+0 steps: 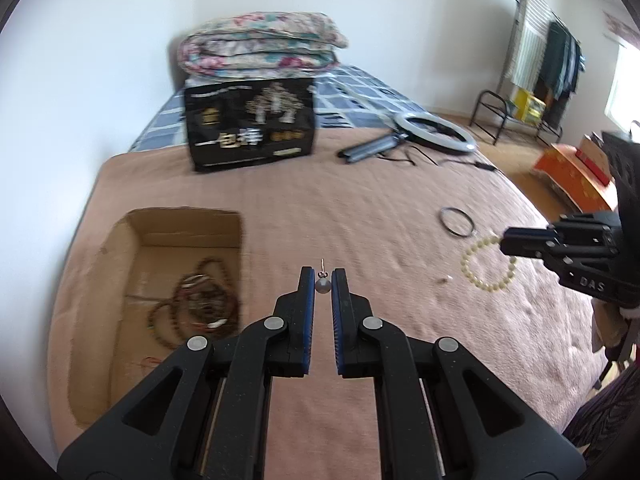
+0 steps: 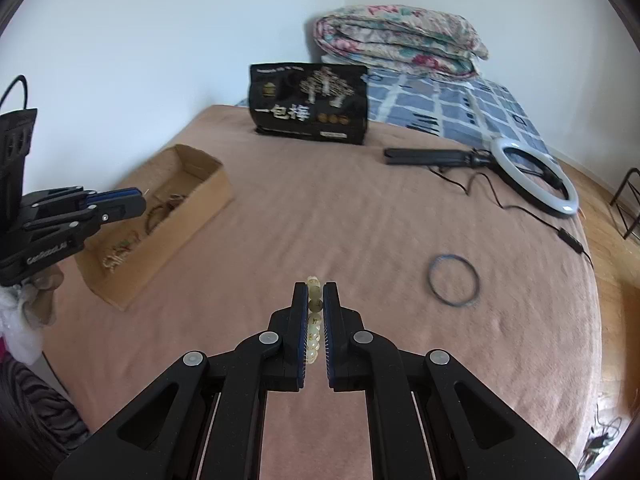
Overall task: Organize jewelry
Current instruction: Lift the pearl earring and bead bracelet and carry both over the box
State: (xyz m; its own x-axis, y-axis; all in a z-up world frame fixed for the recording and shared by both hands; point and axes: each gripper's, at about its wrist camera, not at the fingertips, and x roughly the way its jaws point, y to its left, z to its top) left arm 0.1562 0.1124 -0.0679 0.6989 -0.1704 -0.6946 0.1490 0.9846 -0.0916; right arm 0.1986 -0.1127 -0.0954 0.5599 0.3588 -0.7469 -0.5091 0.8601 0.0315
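Left gripper (image 1: 323, 276) pinches a pearl earring (image 1: 322, 285) between its blue pads, the post pointing to twelve o'clock. At nine o'clock sits the cardboard box (image 1: 132, 240), dark bead strands (image 1: 200, 304) coiled inside. Over at three o'clock, the right gripper (image 2: 315, 292) clamps tight on the cream bead bracelet (image 2: 314, 332). A dark bangle (image 2: 453, 279) lies on the pink blanket (image 2: 320, 220) at two o'clock.
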